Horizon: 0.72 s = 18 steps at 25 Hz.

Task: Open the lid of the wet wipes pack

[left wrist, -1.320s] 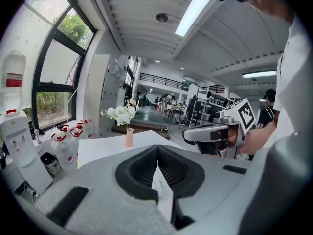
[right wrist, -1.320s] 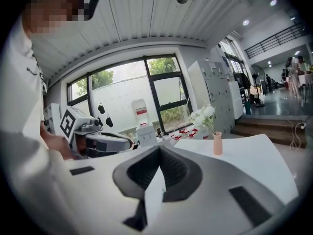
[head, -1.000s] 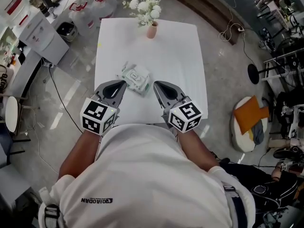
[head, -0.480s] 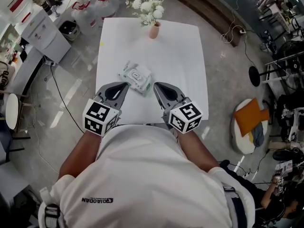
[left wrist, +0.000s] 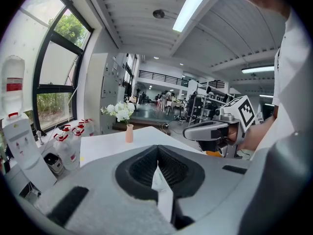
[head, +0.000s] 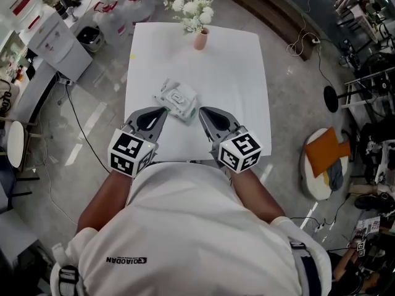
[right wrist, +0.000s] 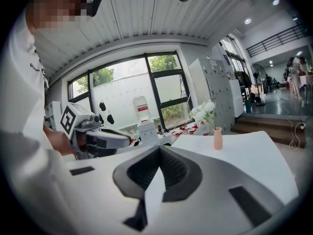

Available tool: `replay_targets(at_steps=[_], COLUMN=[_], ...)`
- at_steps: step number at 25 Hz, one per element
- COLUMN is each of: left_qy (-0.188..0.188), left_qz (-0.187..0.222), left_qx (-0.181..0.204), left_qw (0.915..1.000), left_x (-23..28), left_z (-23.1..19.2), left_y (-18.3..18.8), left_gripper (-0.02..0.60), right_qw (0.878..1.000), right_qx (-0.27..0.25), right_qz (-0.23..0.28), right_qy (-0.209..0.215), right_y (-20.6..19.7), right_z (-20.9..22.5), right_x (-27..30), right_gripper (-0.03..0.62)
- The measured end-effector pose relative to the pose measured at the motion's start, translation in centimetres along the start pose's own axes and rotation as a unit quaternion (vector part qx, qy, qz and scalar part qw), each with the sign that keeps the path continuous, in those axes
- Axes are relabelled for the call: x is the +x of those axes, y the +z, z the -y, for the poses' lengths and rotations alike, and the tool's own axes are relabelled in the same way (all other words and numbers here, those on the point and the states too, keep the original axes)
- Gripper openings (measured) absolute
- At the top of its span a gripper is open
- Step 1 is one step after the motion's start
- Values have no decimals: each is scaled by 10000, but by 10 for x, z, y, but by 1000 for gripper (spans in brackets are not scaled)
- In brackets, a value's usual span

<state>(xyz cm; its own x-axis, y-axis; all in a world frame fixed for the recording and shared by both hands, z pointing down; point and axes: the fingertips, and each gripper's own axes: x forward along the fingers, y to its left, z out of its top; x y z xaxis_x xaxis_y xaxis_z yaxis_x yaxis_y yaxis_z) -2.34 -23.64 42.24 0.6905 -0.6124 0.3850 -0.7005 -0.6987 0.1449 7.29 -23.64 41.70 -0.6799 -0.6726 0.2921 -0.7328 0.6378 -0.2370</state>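
Observation:
The wet wipes pack [head: 176, 100], white and green with a closed lid on top, lies on the white table [head: 228, 73] just beyond both grippers. My left gripper [head: 163, 108] sits near the pack's left front corner, jaws together and holding nothing. My right gripper [head: 202, 110] is at the pack's right front side, also shut and empty. Neither touches the pack. In the left gripper view the left gripper [left wrist: 157, 147] hides the pack, with the right gripper [left wrist: 205, 131] alongside. From the right gripper view, the right gripper [right wrist: 159, 147] likewise hides the pack.
A pink vase of white flowers [head: 199, 39] stands at the table's far edge. Water bottles [head: 123, 5] and a dispenser [head: 58, 42] stand on the floor at the far left. A stool with an orange cushion [head: 324, 159] is to the right.

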Motion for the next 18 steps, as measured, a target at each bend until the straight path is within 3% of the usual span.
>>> replay_targets(at_steps=[18], left_qy=[52], left_qz=[-15], left_qx=[10], left_qw=[10000], left_x=[4], left_z=[-4], left_y=[2], left_gripper=[9], right_qw=[10000], right_qx=[-35], right_qz=[-65], right_qy=[40], right_y=[0], right_z=[6], right_x=[4], right_gripper=[5])
